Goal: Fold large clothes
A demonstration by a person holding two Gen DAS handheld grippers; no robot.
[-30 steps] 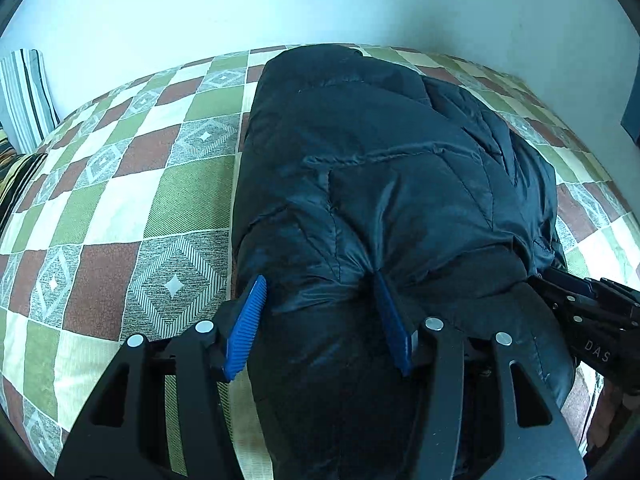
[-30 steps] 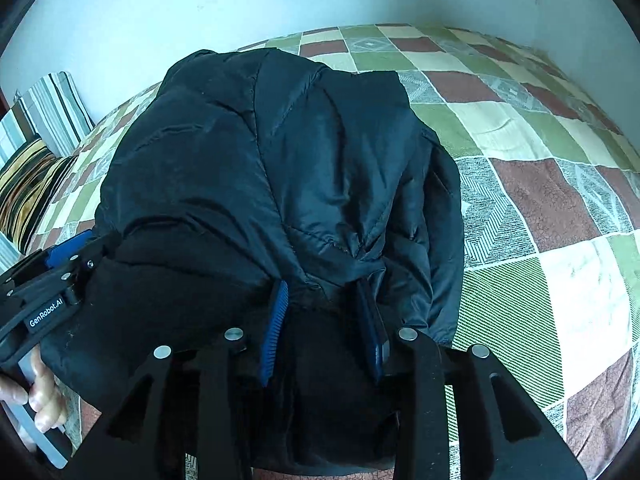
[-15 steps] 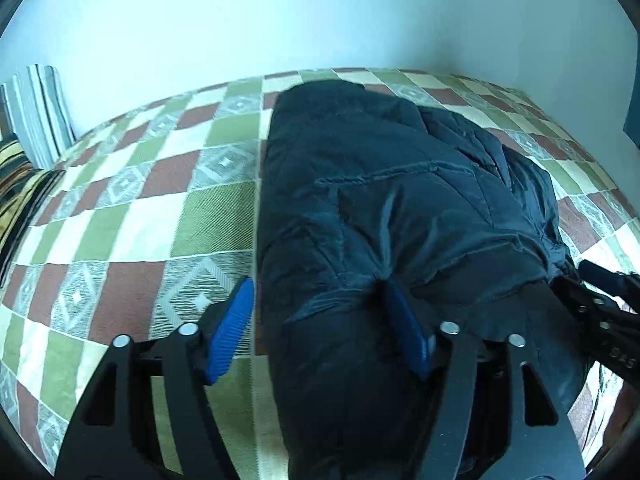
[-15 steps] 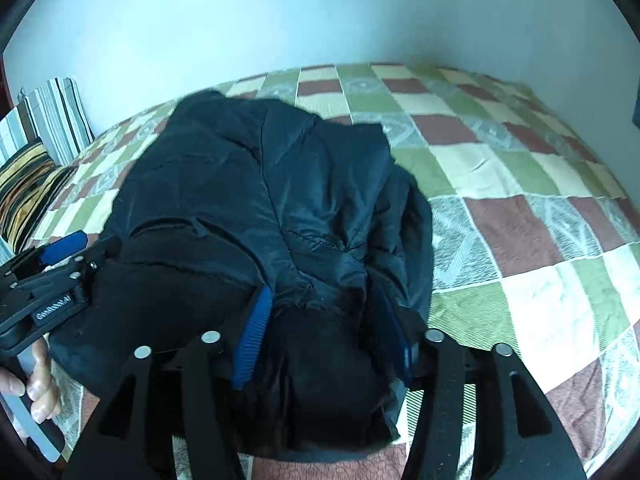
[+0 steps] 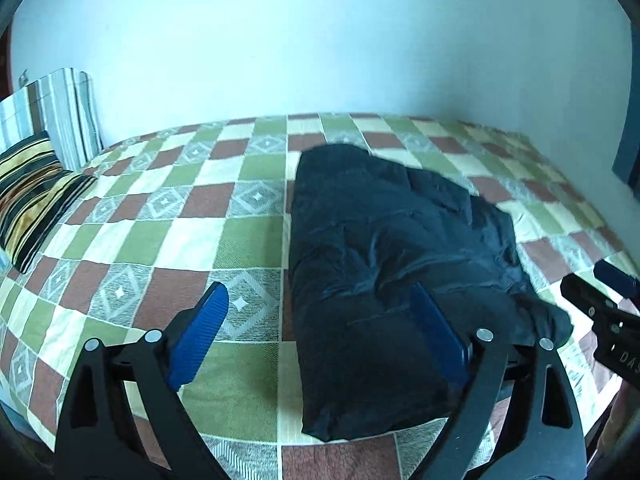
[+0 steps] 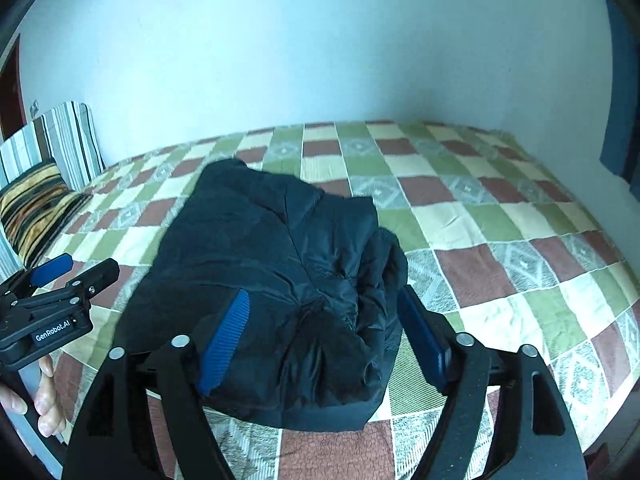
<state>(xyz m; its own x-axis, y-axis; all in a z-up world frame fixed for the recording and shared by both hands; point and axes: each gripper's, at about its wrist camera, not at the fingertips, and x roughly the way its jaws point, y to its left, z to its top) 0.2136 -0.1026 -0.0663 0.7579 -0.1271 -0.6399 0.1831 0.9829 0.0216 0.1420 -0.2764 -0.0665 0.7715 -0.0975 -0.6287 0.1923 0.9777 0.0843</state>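
In the left wrist view, the dark puffer jacket [image 5: 384,264] lies folded into a thick bundle on the checked bedspread [image 5: 168,240], filling the centre and lower right of the frame. The left tool [image 5: 320,332] hangs above its near end with its blue pads spread wide; its jaws have just been opening, and nothing is pinched between them. The left pad sits over bare bedspread, the right pad over the jacket's top, and whether that pad touches the fabric cannot be told. The right tool [image 5: 608,308] pokes in at the right edge. Striped cushions [image 5: 44,160] lean at the upper left against the wall.

In the right wrist view, the same jacket [image 6: 280,280] occupies the middle and lower centre, its rumpled sleeve side bunched toward the right. The right tool [image 6: 324,332] also stands parted, its jaws having just been opening, with the jacket's near edge below and between the pads but not clamped. The left tool [image 6: 60,280] shows at the left edge, a person's hand [image 6: 36,392] below it.

The step in hand looks like the release after a fold. The bundle seems compact, so the task appears close to done. Next would likely be either a final tidy of the bulging right side or pulling both tools clear without dragging the top layer open.
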